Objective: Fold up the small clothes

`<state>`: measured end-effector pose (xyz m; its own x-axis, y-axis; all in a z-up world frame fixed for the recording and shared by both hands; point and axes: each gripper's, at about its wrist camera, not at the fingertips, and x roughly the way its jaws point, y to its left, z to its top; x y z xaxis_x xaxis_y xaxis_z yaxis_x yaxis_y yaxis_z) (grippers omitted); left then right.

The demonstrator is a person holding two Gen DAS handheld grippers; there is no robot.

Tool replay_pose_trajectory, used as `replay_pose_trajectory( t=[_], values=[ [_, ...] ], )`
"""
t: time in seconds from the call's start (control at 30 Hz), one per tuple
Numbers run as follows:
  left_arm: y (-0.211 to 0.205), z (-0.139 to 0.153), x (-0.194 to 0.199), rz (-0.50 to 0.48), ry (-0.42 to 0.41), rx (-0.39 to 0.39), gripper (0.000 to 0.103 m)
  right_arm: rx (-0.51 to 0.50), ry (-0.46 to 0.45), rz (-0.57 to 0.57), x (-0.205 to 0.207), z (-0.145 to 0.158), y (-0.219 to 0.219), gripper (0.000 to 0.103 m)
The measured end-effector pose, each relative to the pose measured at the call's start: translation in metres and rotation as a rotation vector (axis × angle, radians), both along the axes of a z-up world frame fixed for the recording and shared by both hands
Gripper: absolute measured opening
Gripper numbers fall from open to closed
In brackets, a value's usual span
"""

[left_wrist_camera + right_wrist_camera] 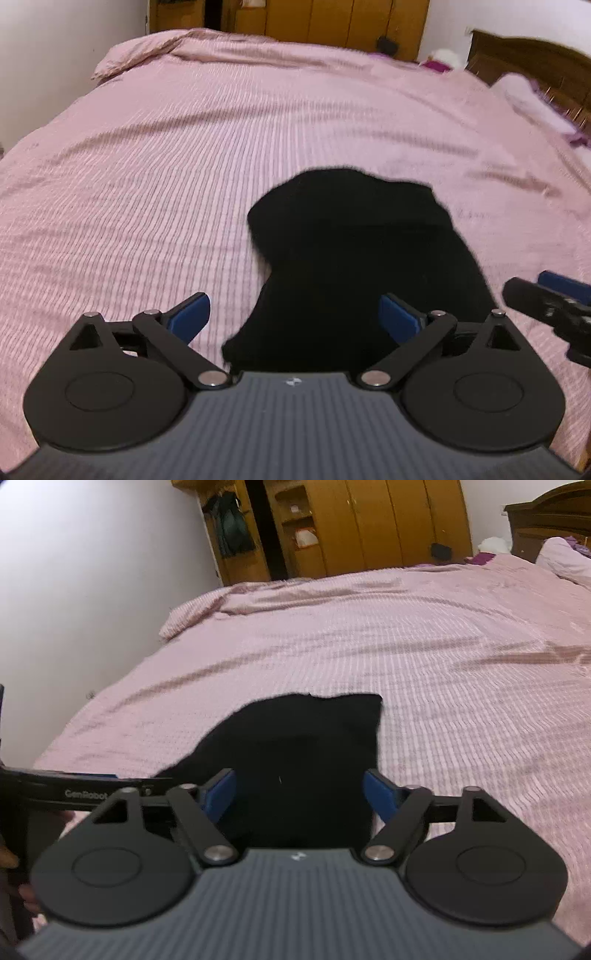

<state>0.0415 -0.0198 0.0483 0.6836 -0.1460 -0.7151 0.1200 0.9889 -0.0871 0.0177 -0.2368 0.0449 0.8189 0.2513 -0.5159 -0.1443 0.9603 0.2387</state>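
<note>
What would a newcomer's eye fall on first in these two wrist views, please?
The black folded garment stands out first, lying dark on the pink ribbed bedspread near the bed's close edge. Next come the blue-padded left gripper and right gripper, both open above the cloth, holding nothing. Behind the bed stands a yellow wooden wardrobe.

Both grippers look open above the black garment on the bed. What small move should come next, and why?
Probably lower the left gripper to the near edge of the black garment and pinch it for another fold. Both it and the right gripper are open and empty, and the garment lies loose and uneven on the pink bedspread.
</note>
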Motion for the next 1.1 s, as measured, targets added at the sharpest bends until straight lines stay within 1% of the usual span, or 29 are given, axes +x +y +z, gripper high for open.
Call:
replay_pose_trajectory(
  t=[0.1,0.17,0.33,0.53,0.63,0.73,0.87,1.1],
  values=[
    [0.001,-0.004,-0.015,0.001,0.010,0.005,0.100,-0.008,0.013,0.005,-0.013,-0.002,0.001,0.079],
    [0.000,-0.008,-0.026,0.008,0.017,0.024,0.100,-0.006,0.033,0.005,-0.019,-0.004,0.001,0.079],
    [-0.003,-0.019,-0.047,0.014,0.037,0.075,0.100,-0.007,0.108,-0.001,-0.032,-0.017,0.003,0.080],
    [-0.006,-0.042,-0.047,0.008,0.127,0.070,0.100,0.011,0.238,-0.008,-0.032,-0.039,0.002,0.080],
    [-0.010,-0.051,-0.042,0.010,0.147,0.088,0.100,0.023,0.303,-0.015,-0.027,-0.053,0.001,0.080],
    [-0.012,-0.062,-0.038,0.007,0.175,0.098,0.100,0.026,0.340,-0.021,-0.022,-0.066,0.002,0.080],
    [-0.012,-0.074,-0.032,0.019,0.206,0.094,0.100,0.022,0.354,-0.024,-0.020,-0.076,0.005,0.080],
    [-0.015,-0.080,-0.030,0.024,0.200,0.093,0.103,0.039,0.359,-0.030,-0.021,-0.083,0.003,0.080]
  ],
)
